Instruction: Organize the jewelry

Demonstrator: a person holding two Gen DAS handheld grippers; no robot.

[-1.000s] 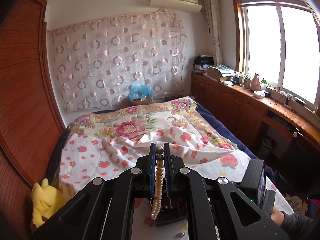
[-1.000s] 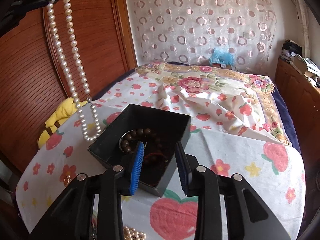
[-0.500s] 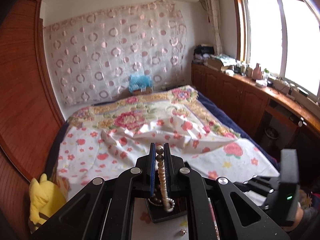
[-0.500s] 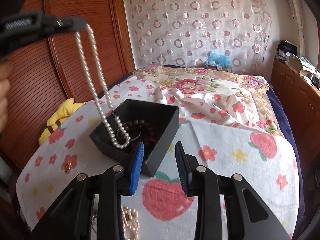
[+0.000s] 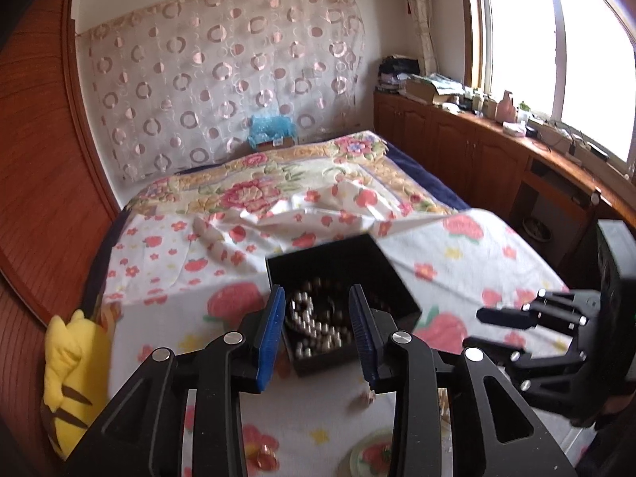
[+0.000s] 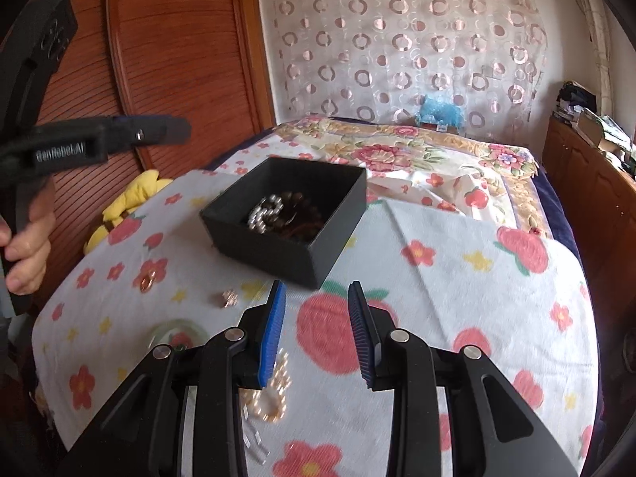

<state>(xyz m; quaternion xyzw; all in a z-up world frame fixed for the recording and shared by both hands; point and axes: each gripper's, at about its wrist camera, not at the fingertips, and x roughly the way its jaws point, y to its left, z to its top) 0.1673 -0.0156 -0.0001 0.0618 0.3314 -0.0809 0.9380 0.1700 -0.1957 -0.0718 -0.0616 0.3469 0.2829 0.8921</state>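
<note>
A black open box (image 5: 342,266) (image 6: 286,246) sits on the flowered cloth. The white pearl necklace (image 5: 314,326) (image 6: 264,212) lies coiled inside it beside dark bead bracelets (image 6: 298,214). My left gripper (image 5: 318,318) is open and empty, hovering just above the box's near side. My right gripper (image 6: 316,318) is open and empty, in front of the box above the cloth. A peach pearl bracelet (image 6: 272,393) lies under its left finger. A small gold piece (image 6: 228,298) and a ring (image 6: 148,278) lie left of it.
A green bangle (image 6: 177,332) (image 5: 371,453) lies near the cloth's front edge, with small white clips (image 6: 254,443) beside it. A yellow plush toy (image 5: 75,373) sits at the bed's left edge by the wooden wardrobe. Wooden cabinets (image 5: 477,147) run along the right.
My left gripper has opened and let the pearl necklace drop into the box. It has tilted down over the box. My right gripper has drawn back from the box.
</note>
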